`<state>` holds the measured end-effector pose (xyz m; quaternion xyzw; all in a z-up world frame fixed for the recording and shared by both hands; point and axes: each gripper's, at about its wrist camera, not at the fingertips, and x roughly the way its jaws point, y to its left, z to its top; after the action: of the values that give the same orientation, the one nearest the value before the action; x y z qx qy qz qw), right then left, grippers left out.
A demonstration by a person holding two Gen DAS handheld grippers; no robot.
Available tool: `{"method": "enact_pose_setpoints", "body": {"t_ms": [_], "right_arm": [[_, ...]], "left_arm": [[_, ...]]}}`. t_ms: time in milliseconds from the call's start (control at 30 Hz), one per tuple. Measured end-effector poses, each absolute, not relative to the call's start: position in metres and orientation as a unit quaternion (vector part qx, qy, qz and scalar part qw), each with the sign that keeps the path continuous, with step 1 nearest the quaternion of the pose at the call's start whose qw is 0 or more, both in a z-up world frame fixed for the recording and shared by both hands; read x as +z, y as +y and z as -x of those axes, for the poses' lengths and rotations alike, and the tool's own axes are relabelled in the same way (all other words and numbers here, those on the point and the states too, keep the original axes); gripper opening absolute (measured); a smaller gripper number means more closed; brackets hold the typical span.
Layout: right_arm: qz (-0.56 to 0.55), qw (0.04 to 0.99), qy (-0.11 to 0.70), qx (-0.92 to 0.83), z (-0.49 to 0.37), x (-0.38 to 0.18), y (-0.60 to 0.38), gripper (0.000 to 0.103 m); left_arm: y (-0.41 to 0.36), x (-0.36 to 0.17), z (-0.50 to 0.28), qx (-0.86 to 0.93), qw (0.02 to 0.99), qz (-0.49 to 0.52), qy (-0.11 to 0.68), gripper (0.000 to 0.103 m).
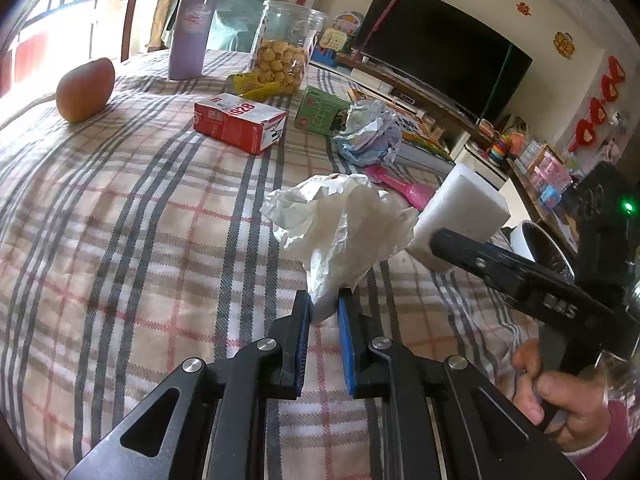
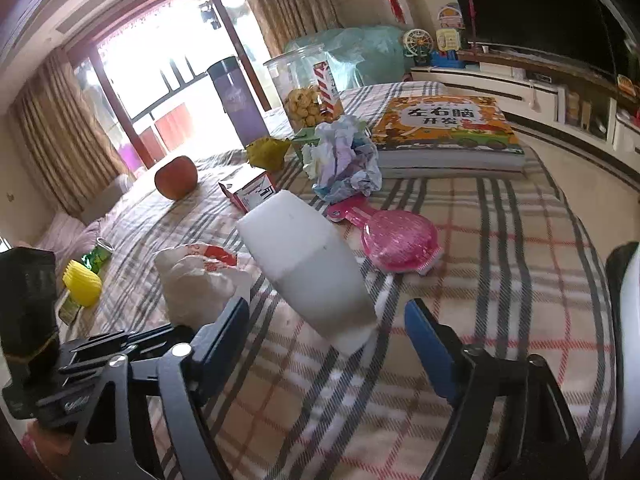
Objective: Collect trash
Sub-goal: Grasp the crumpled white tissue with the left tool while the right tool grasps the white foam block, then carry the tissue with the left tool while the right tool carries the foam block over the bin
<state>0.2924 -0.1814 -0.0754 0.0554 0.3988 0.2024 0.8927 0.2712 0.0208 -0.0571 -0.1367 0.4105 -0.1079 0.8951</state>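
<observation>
The step in hand is the pick-up of two pieces of trash at once. At lower centre of the left wrist view, the left gripper [image 1: 325, 308] is clenched on the tail of a crumpled white tissue wad [image 1: 340, 216], whose bulk fans out above the blue pads over the plaid-covered surface [image 1: 140, 220]. In the right wrist view the right gripper [image 2: 326, 322] stands released, its jaws either side of the near end of a white foam block [image 2: 304, 256] without pressing on it — so this grasp is not yet made.

The next move likely calls for closing on the block squarely, then lifting both pieces clear; a bin is hard to make out, though a white rim [image 1: 524, 240] at the right edge may be one.

The tissue looks light, soft and creased, with a red mark on its top. The block is plain, matte, with rounded edges, lying just right of the tissue. A blue-and-white crumpled paper ball [image 2: 346, 160] waits further back, beside a pink plastic brush [image 2: 394, 238].
</observation>
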Motion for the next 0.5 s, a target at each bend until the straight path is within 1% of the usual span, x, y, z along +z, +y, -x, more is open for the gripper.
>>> {"method": "enact_pose_setpoints", "body": {"t_ms": [33,67,100,267,500], "right_arm": [[-0.055,0.892,0.402,0.2,-0.293,-0.076,-0.181,0.06],[-0.054,0.891,0.405,0.198,-0.294,-0.077,-0.18,0.044],[-0.053,0.891,0.409,0.191,-0.294,-0.078,-0.18,0.039],[-0.067,0.898,0.393,0.188,-0.276,-0.071,-0.189,0.037],[-0.095,0.905,0.381,0.165,-0.241,-0.061,-0.22,0.037]], "left_arm": [[0.021,-0.057,-0.27,-0.108,0.895,0.136,0.411,0.013],[0.02,-0.056,-0.269,-0.108,0.895,0.135,0.412,0.012],[0.019,-0.055,-0.268,-0.109,0.895,0.134,0.412,0.012],[0.009,-0.05,-0.259,-0.122,0.895,0.123,0.41,0.012],[-0.015,-0.043,-0.252,-0.148,0.893,0.115,0.408,0.012]]}}
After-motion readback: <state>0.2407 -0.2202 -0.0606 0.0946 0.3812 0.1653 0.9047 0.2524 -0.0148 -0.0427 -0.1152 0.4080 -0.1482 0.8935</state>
